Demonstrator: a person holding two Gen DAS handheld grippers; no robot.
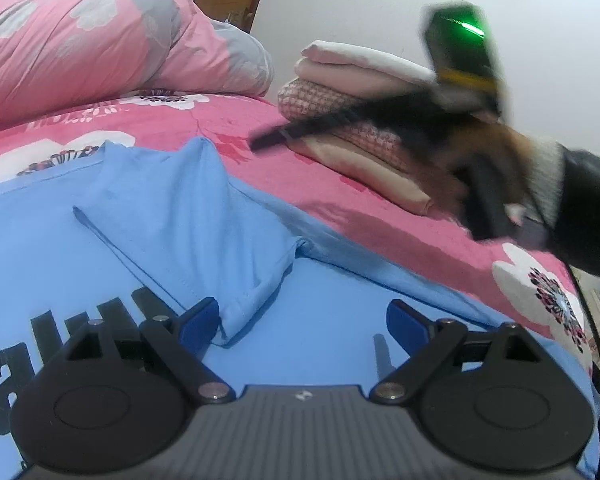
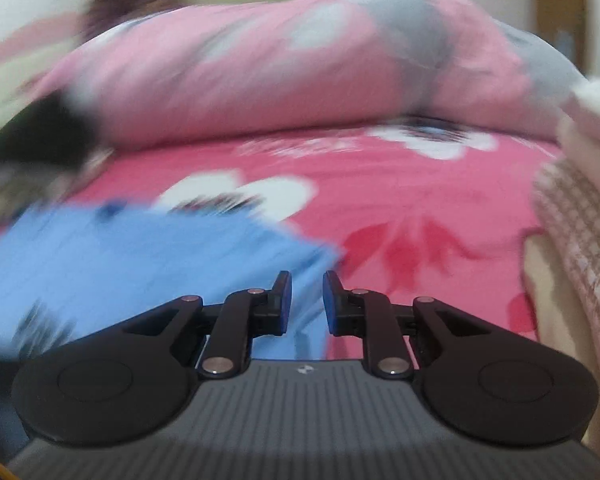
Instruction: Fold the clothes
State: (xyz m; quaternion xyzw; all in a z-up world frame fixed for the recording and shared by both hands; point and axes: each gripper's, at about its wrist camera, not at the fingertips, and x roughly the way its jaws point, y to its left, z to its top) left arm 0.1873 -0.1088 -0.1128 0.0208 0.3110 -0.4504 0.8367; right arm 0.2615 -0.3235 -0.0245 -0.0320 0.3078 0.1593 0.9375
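A blue shirt lies flat on the pink flowery bed sheet. One sleeve is folded in over the shirt.

The left gripper has its fingers wide apart, with nothing pinched. The shirt lies under and between them, and the folded sleeve's end sits just by the left finger.

The right gripper has its fingers close together, with a small gap and nothing in it. The shirt's edge lies under them and off to their left. A pile of folded clothes sits on their right.
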